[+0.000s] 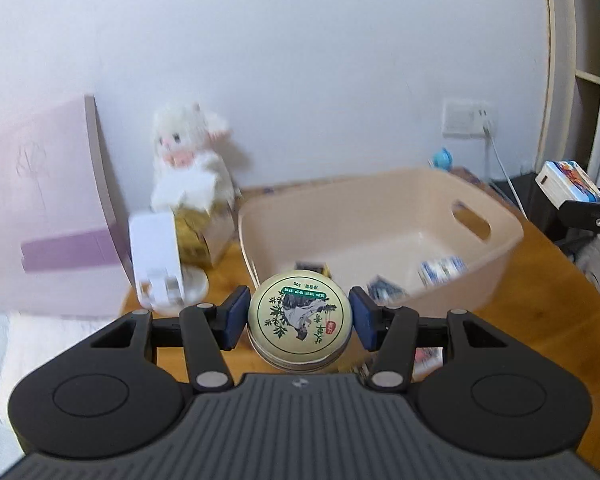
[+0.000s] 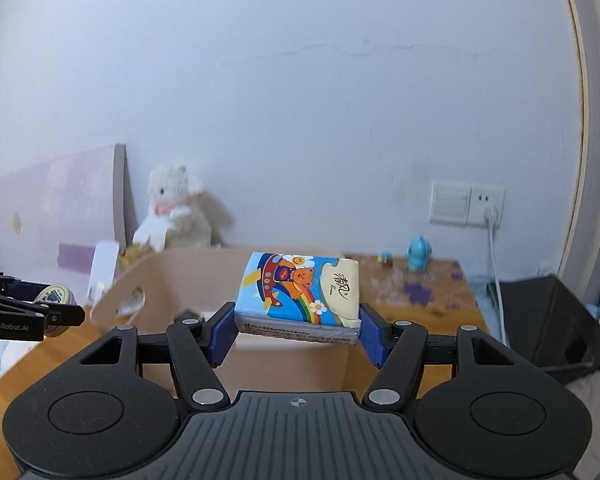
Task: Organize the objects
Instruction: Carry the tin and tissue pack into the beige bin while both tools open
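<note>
I'm in a home, a bedroom by the look of it: a white plush toy (image 1: pixel 190 160) sits against the plain wall, a pink headboard panel (image 1: pixel 48 204) leans beside it, a wall socket (image 2: pixel 466 204) has a cable plugged in, and a little blue figurine (image 2: pixel 419 253) stands on the wooden table (image 2: pixel 432 300).

A: surface?
B: wooden table (image 1: pixel 540 280). On it: beige basket (image 1: pixel 500 248), white stand (image 1: pixel 156 256), gold box (image 1: pixel 196 236) under plush cat (image 1: pixel 188 160), blue figurine (image 2: pixel 419 253) at back.
</note>
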Tool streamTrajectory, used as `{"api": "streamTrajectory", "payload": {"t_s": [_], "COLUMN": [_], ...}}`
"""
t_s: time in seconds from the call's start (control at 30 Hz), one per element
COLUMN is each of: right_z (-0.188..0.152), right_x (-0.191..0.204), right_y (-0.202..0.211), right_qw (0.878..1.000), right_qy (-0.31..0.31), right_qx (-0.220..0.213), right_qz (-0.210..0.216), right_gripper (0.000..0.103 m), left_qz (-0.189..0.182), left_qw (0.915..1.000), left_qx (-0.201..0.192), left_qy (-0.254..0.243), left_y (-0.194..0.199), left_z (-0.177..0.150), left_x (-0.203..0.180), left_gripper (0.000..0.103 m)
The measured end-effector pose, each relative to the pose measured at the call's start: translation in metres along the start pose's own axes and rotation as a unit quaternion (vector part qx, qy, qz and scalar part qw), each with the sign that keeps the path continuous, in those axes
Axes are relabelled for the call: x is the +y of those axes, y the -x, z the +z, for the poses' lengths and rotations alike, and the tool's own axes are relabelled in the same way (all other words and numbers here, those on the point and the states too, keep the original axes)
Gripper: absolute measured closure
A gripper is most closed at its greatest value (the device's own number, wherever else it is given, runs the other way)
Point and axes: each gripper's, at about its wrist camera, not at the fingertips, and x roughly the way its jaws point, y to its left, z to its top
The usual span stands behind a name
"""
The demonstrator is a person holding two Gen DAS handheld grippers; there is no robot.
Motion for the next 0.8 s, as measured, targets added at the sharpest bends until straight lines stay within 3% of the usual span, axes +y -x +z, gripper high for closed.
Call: {"api": "streamTrajectory", "payload": {"t_s": [0.23,0.37,0.73,0.8], "right_z": [0.029,0.036,0.020,0.014], "right_x": [0.016,0.026,0.041,0.042], "right_y": [-0.016,-0.039,-0.118,-0.129], "right_qw": [1.000,1.000,0.998,0.996], "right_qy": [0.013,0.010,0.028,0.027], "right_qx": [-0.024,-0.013,0.055,0.071], "right_qz": [-0.007,-0.009,-0.034,-0.036], "right_gripper": [0.042,0.042,0.042,0.042], "left_qz": [0.007,0.021,0.021,0.035], "left_qw": [0.9998,0.9997,0.9964,0.9963], "left_qx": [-0.015,-0.013,0.082,0.076], "left_qy": [0.014,0.001,-0.001,-0.017], "left_y": [-0.025,-0.047,-0.131,-0.136], "left_z": [0.031,0.043,0.020,0.012], "left_x": [0.005,-0.003,-0.016,-0.019], "left_gripper": [0.047,0.047,0.047,0.047]}}
